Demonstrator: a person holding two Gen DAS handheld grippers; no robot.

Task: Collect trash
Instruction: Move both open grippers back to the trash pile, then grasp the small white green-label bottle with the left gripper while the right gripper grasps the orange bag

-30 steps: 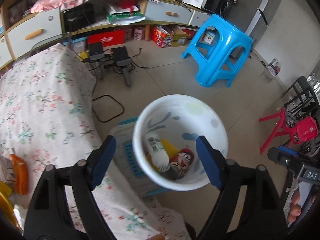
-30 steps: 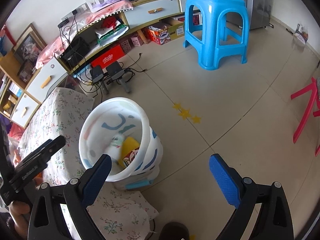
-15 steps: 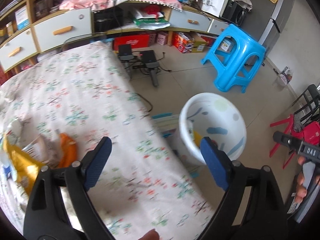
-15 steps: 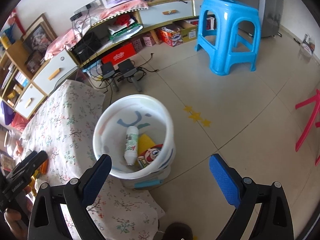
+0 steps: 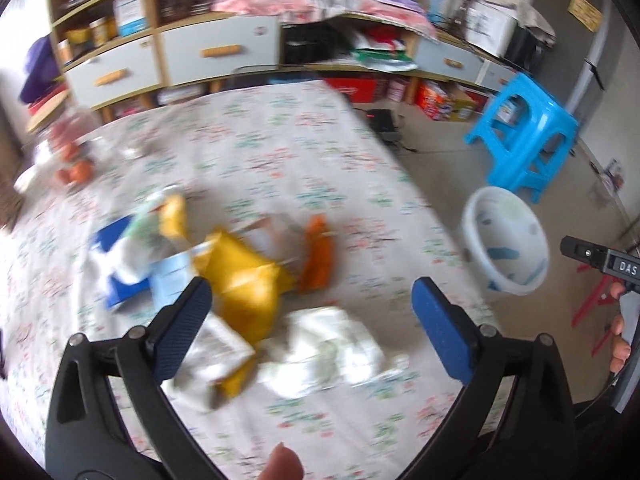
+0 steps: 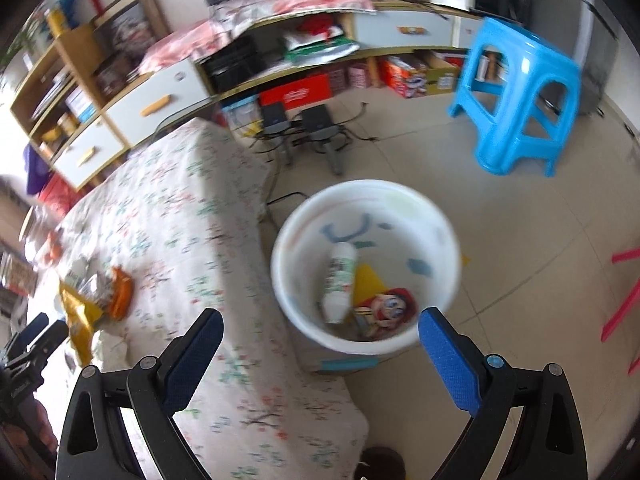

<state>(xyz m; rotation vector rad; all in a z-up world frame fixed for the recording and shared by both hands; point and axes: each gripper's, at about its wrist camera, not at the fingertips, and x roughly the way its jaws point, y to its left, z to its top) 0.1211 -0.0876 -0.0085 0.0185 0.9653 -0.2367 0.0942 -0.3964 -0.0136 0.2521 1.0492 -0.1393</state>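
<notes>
The left gripper (image 5: 308, 312) is hanging over the floral-print tablecloth (image 5: 280, 148), its blue-padded jaws spread wide after just opening further, with nothing pinched between them. Below and between the jaws, at centre frame, a blurred litter pile is lying on the cloth: a crumpled yellow plastic bag (image 5: 244, 280), an orange wrapper (image 5: 318, 256) just right of it, a blue-and-white packet (image 5: 120, 280) at the left, and white crumpled paper (image 5: 332, 348) toward the bottom.

The right gripper (image 6: 316, 348) is also standing wide apart and empty, pointing down at the white plastic bin (image 6: 400, 196) on the tiled floor at centre frame, beside the table's edge. Inside the bin are lying a white bottle (image 6: 340, 280), a yellow card and a cartoon-printed package (image 6: 384, 312). A bright blue plastic stool (image 6: 520, 92) is standing at the upper right.
</notes>
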